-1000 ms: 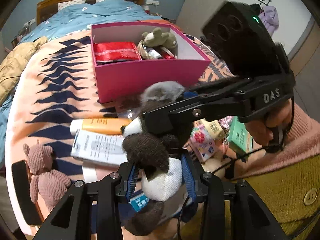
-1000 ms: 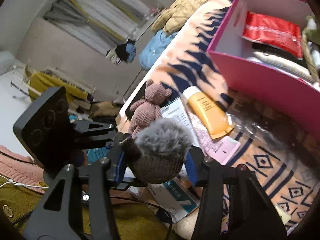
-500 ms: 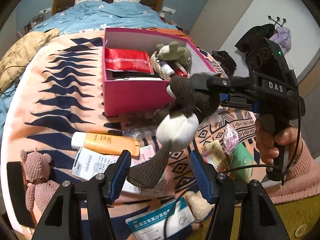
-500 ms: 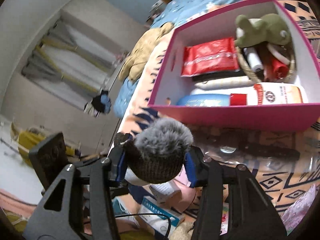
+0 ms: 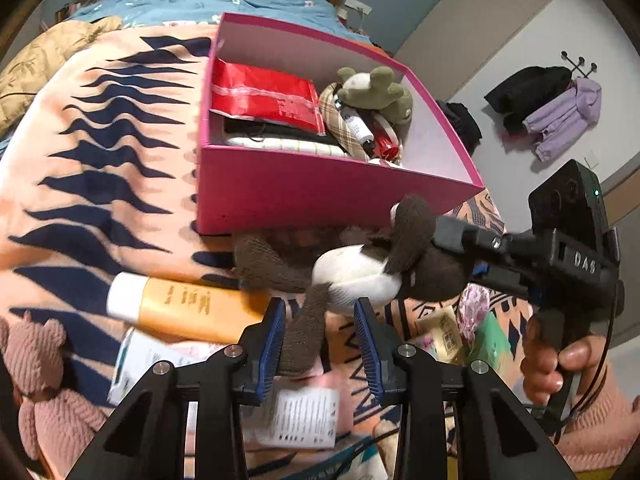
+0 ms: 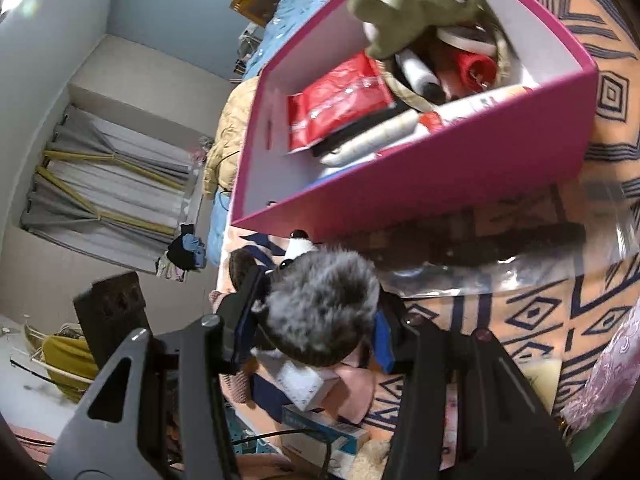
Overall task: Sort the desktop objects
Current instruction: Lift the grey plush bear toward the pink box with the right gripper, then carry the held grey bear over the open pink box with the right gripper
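The right gripper [image 6: 316, 330] is clenched on the head of a brown-and-white plush toy [image 5: 356, 276], holding it just in front of the pink box [image 5: 320, 196]. The left gripper [image 5: 320, 340] is closing, its blue pads on either side of the toy's dangling leg, contact not clear. An orange tube [image 5: 180, 308] and a pink knitted bear [image 5: 40, 380] lie on the patterned blanket [image 5: 100, 152].

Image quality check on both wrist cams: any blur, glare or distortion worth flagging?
Left wrist: strong fisheye bending with dark corners; the paper leaflet near the left gripper is smeared, while the pink box stays sharp. Right wrist: same warp, a bright glare spot top left, and the clear plastic bag looks streaky.
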The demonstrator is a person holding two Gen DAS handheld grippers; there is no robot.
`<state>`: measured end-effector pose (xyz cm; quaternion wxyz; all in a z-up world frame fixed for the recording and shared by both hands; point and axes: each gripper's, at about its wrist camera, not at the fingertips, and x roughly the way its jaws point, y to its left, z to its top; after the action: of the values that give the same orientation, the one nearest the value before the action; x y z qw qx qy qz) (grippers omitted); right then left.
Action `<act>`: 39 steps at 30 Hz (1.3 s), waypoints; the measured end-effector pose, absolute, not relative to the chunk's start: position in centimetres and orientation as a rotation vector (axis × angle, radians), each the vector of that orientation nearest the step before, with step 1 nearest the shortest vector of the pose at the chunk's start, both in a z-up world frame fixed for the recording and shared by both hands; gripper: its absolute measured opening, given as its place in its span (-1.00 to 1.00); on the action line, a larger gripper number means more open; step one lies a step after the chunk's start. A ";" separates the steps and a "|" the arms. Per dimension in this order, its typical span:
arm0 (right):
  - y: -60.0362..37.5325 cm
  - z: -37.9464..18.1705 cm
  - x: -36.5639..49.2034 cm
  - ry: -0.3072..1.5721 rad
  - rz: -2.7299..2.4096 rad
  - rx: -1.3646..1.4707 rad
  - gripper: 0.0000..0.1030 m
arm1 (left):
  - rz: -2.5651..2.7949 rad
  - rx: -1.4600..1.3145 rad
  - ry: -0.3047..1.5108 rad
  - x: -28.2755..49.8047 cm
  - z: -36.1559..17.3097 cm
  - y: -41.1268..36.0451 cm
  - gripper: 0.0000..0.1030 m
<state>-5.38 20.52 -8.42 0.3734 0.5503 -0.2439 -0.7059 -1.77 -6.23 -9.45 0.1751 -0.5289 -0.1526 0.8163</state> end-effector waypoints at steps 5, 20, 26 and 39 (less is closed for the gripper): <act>20.8 -10.8 -6.6 -0.619 -1.775 1.463 -0.03 | 2.311 -1.551 -0.390 -3.4 -10.5 -4.5 -0.32; 22.1 -11.5 -8.2 -0.341 -1.759 1.473 0.22 | 2.374 -1.686 -0.429 -5.0 -12.4 -2.4 -0.21; 21.4 -11.3 -8.0 -0.234 -1.773 1.431 0.22 | 2.401 -1.722 -0.449 -5.0 -12.6 -2.6 0.02; 20.5 -11.6 -7.5 -0.265 -1.779 1.417 -0.04 | 2.281 -1.726 -0.483 -5.0 -13.5 -1.7 0.00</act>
<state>-7.51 20.51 -11.62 0.4133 0.5636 -0.1053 -0.7074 -5.03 -1.70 -13.53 0.1202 -0.5906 -0.1655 0.7806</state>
